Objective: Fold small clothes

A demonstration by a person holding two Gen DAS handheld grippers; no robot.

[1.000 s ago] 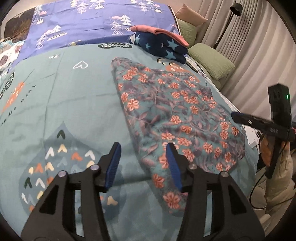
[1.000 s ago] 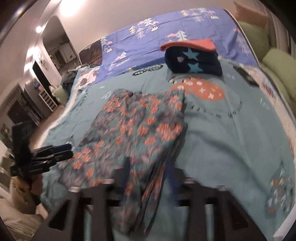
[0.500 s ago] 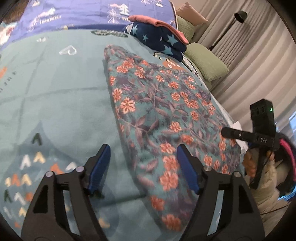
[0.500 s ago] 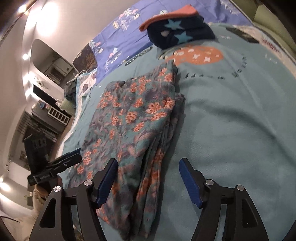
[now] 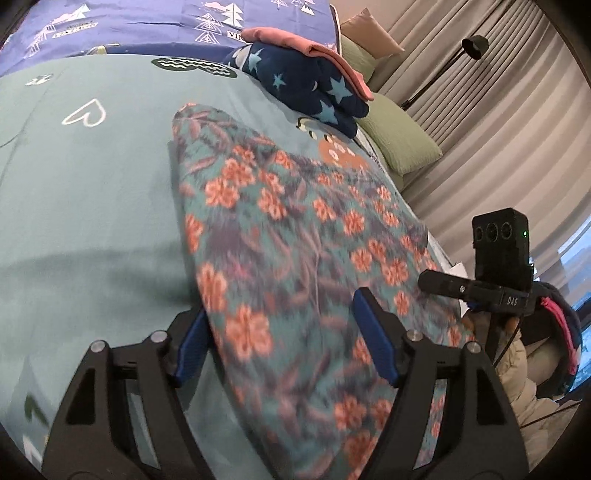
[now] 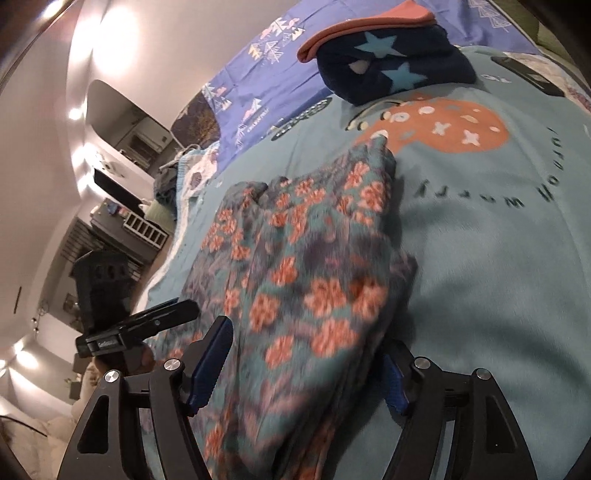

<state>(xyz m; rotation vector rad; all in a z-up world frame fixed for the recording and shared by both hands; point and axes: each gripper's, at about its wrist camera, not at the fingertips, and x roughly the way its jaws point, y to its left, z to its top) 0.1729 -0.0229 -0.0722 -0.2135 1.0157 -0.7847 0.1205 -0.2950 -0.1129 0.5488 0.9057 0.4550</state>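
A floral garment (image 5: 295, 229), teal with orange flowers, lies folded flat on the teal bedspread (image 5: 92, 184). My left gripper (image 5: 284, 343) is open, low over the garment's near left corner, and the cloth runs between its blue pads. In the right wrist view my right gripper (image 6: 303, 373) is open too and straddles the near right edge of the floral garment (image 6: 314, 258), where the folded layers stack up. Each gripper shows in the other's view: the right gripper (image 5: 443, 284) and the left gripper (image 6: 166, 314) both hover at the garment's near edge.
A folded navy star garment with a pink one on top (image 5: 314, 85) sits at the far end of the bed. Green pillows (image 5: 399, 136), a floor lamp (image 5: 472, 48) and curtains stand beyond the right edge. A purple sheet (image 5: 147, 22) covers the head end.
Both grippers have come forward and down to the garment's near edge. Their jaws have widened, and the cloth now lies between the fingers of each.
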